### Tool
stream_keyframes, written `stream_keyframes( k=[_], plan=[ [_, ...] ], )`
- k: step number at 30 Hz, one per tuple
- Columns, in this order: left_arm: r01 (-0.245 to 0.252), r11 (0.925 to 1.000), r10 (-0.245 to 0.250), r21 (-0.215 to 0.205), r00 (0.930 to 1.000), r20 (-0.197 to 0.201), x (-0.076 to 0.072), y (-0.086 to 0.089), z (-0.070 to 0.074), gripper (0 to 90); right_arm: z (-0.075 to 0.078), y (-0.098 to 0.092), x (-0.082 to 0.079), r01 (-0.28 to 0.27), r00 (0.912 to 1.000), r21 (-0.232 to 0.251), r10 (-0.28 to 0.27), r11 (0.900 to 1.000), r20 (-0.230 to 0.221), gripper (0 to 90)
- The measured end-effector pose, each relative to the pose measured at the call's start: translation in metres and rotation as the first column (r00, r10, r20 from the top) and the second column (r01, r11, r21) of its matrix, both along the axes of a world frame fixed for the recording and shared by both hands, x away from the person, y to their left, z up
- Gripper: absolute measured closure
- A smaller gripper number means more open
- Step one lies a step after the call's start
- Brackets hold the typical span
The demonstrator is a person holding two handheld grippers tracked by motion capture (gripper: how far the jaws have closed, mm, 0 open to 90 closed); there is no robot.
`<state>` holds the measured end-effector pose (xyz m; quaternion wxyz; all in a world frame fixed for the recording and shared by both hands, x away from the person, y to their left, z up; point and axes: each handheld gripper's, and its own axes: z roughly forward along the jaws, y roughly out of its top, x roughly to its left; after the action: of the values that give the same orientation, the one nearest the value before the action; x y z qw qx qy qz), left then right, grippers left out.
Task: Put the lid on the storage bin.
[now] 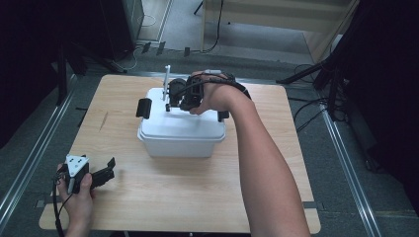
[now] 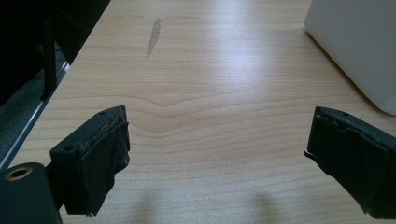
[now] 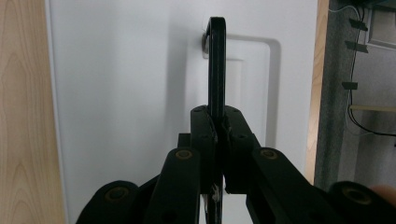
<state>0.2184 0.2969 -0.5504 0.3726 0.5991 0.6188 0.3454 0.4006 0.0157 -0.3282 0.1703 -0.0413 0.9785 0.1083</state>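
A light wooden table [image 1: 197,197] with rounded corners carries a white plastic box [image 1: 180,136], which stands a little behind the middle. Its white lid [image 1: 173,121] is on, with a black clip [image 1: 144,107] at the left end. A pale scuff mark [image 2: 153,36] shows on the tabletop left of the box.

Place: a lab or recording studio, judged from the rig.
Bench: a small wooden bench [image 1: 148,197] is set alone on grey carpet [image 1: 341,197].
Rails: metal rails [image 1: 29,163] are laid along both sides of the bench.
Surround: black drapes [image 1: 29,49] and dark stands [image 1: 336,84] are seen around it.
Cables: loose cables [image 1: 306,113] are trailed over the floor.
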Motion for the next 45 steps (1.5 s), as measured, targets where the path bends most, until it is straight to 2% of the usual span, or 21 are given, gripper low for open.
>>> stream_keyframes(
  k=[4, 6, 13, 16, 19, 21, 23, 24, 25, 26, 29, 30, 33, 36, 37, 38, 39, 41, 43, 45],
  plan=[
    [0.001, 1.0, -0.001, -0.003, 1.0, 0.002, 0.0, 0.0, 0.0, 6.4, -0.002, 0.007, 0.002, 0.014, 0.9999, 0.009, -0.014, 1.0, -0.005, 85.5],
    [0.002, 1.0, -0.002, -0.002, 1.0, 0.001, 0.0, 0.0, 0.0, 6.4, -0.004, 0.009, 0.004, 0.003, 1.0, 0.012, -0.003, 1.0, -0.009, 85.5],
    [0.004, 1.0, -0.004, -0.003, 1.0, 0.001, 0.0, 0.0, 0.0, 6.4, -0.011, 0.015, 0.005, 0.009, 0.9998, -0.005, -0.009, 1.0, -0.02, 85.3],
    [0.002, 1.0, -0.002, -0.008, 1.0, 0.003, 0.0, 0.0, 0.0, 6.3, -0.012, 0.016, 0.005, -0.02, 0.9998, 0.003, 0.02, 1.0, -0.01, 83.2],
    [0.001, 1.0, -0.001, -0.004, 1.0, 0.004, 0.0, 0.0, 0.0, 6.4, -0.01, 0.014, 0.006, 0.005, 0.9998, 0.046, -0.004, 0.999, -0.021, 73.7],
    [0.002, 1.0, -0.002, -0.004, 1.0, 0.003, 0.0, 0.0, 0.0, 6.4, -0.009, 0.013, 0.006, 0.014, 0.9995, 0.043, -0.013, 0.999, -0.03, 68.4],
    [0.001, 1.0, -0.001, -0.006, 1.0, 0.004, 0.0, 0.0, 0.0, 6.3, -0.009, 0.011, 0.005, 0.014, 0.9994, 0.034, -0.013, 0.999, -0.032, 59.1],
    [0.002, 1.0, -0.002, -0.006, 1.0, 0.004, 0.0, 0.0, 0.0, 6.4, -0.01, 0.01, 0.006, -0.001, 0.9996, 0.034, 0.002, 0.999, -0.029, 56.8],
    [0.002, 1.0, -0.002, -0.006, 1.0, 0.004, 0.0, 0.0, 0.0, 6.3, -0.01, 0.009, 0.004, 0.021, 0.9991, 0.026, -0.02, 0.999, -0.036, 53.1],
    [0.002, 1.0, -0.002, -0.004, 1.0, 0.003, 0.0, 0.0, 0.0, 6.4, -0.01, 0.007, 0.004, 0.02, 0.9993, 0.022, -0.019, 1.0, -0.033, 47.6],
    [0.002, 1.0, -0.002, -0.002, 1.0, 0.002, 0.0, 0.0, 0.0, 6.4, -0.01, 0.002, 0.004, 0.012, 0.9999, 0.027, -0.012, 1.0, -0.012, 43.0],
    [0.001, 1.0, -0.001, -0.003, 1.0, 0.003, 0.0, 0.0, 0.0, 6.4, -0.01, 0.0, 0.003, 0.013, 0.9999, 0.035, -0.013, 0.999, -0.003, 38.8],
    [0.002, 1.0, -0.002, -0.002, 1.0, 0.001, 0.0, 0.0, 0.0, 6.4, -0.008, -0.006, 0.001, 0.053, 0.9984, 0.031, -0.054, 0.998, 0.015, 27.5],
    [0.002, 1.0, -0.002, -0.002, 1.0, 0.0, 0.0, 0.0, 0.0, 6.4, -0.008, -0.01, 0.002, 0.058, 0.9981, 0.033, -0.058, 0.998, 0.018, 14.3],
    [0.002, 1.0, -0.002, -0.001, 1.0, 0.001, 0.0, 0.0, 0.0, 6.4, -0.007, -0.012, 0.0, 0.084, 0.9963, 0.027, -0.085, 0.996, 0.011, 11.8],
    [0.002, 1.0, -0.002, 0.0, 1.0, 0.002, 0.0, 0.0, 0.0, 6.4, -0.007, -0.014, 0.001, 0.075, 0.9971, 0.03, -0.075, 0.997, 0.013, 9.7],
    [0.002, 1.0, -0.002, -0.001, 1.0, 0.001, 0.0, 0.0, 0.0, 6.4, -0.006, -0.015, 0.0, 0.1, 0.9949, 0.026, -0.101, 0.995, 0.004, 6.9],
    [0.002, 1.0, -0.002, 0.0, 1.0, 0.001, 0.0, 0.0, 0.0, 6.4, -0.006, -0.019, 0.001, 0.096, 0.9954, 0.014, -0.096, 0.995, 0.0, 1.5],
    [0.004, 1.0, -0.004, 0.0, 1.0, 0.001, 0.0, 0.0, 0.0, 6.3, -0.006, -0.024, 0.0, 0.097, 0.9952, 0.002, -0.097, 0.995, -0.016, 0.0],
    [0.004, 1.0, -0.004, -0.001, 1.0, 0.0, 0.0, 0.0, 0.0, 6.4, -0.005, -0.029, 0.0, 0.096, 0.9953, 0.002, -0.096, 0.995, -0.009, 0.0]
  ],
)
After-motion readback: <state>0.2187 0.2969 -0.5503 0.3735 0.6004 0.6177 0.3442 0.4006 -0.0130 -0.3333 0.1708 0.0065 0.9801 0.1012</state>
